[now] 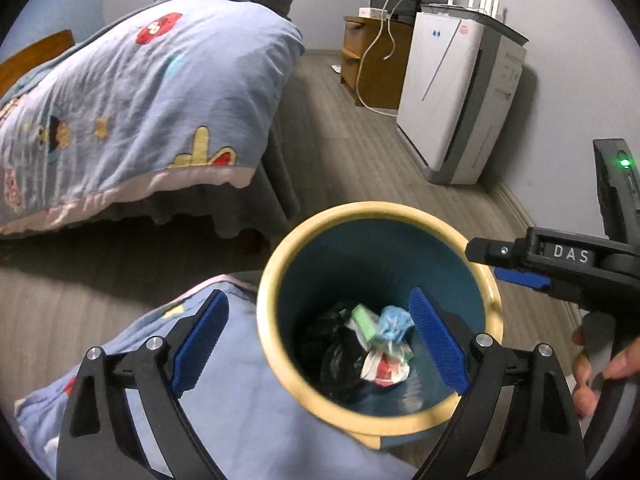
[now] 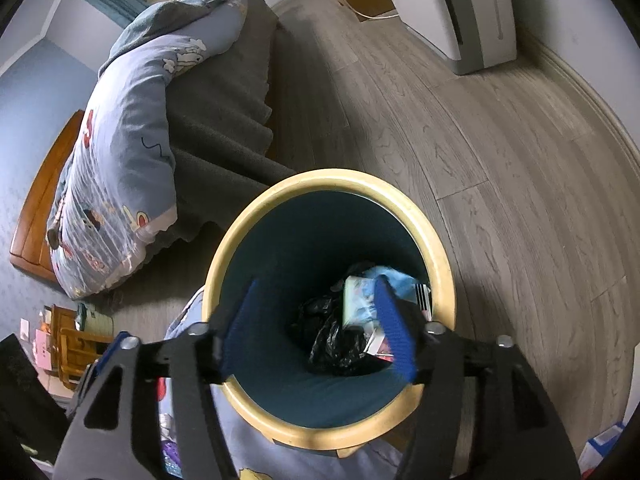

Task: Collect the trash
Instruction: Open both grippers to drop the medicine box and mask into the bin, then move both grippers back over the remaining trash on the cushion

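Both grippers are hovering over the waste bin [image 1: 276, 304], a blue container with a cream rim standing on the wooden floor [image 2: 500, 168] beside the bed [image 1: 140, 112]. A fold of the quilt [image 1: 248, 408] is lying against the bin's near side.

Left gripper [image 1: 320, 340]: jaws standing wide apart, holding nothing, pointing down at the bin mouth, one blue pad over the quilt and the other over the bin interior.

Right gripper [image 2: 316, 332]: jaws also spread wide and empty, both pads sitting above the bin opening. In the left wrist view it is reaching in from the right, level with the rim.

The trash [image 1: 380, 344] is lying at the bottom of the bin: crumpled wrappers in white, green, pale blue and red, resting beside a black plastic bag [image 2: 336, 340]. Whether anything is falling at this instant cannot be told.

Judgement: the deposit step is appearing complete or nearly so, since neither gripper is carrying anything. To finish it well, the operator should be lifting each gripper straight up, keeping the pads away from the rim so the bin is not tipping, and avoiding snagging the quilt before searching for further litter.
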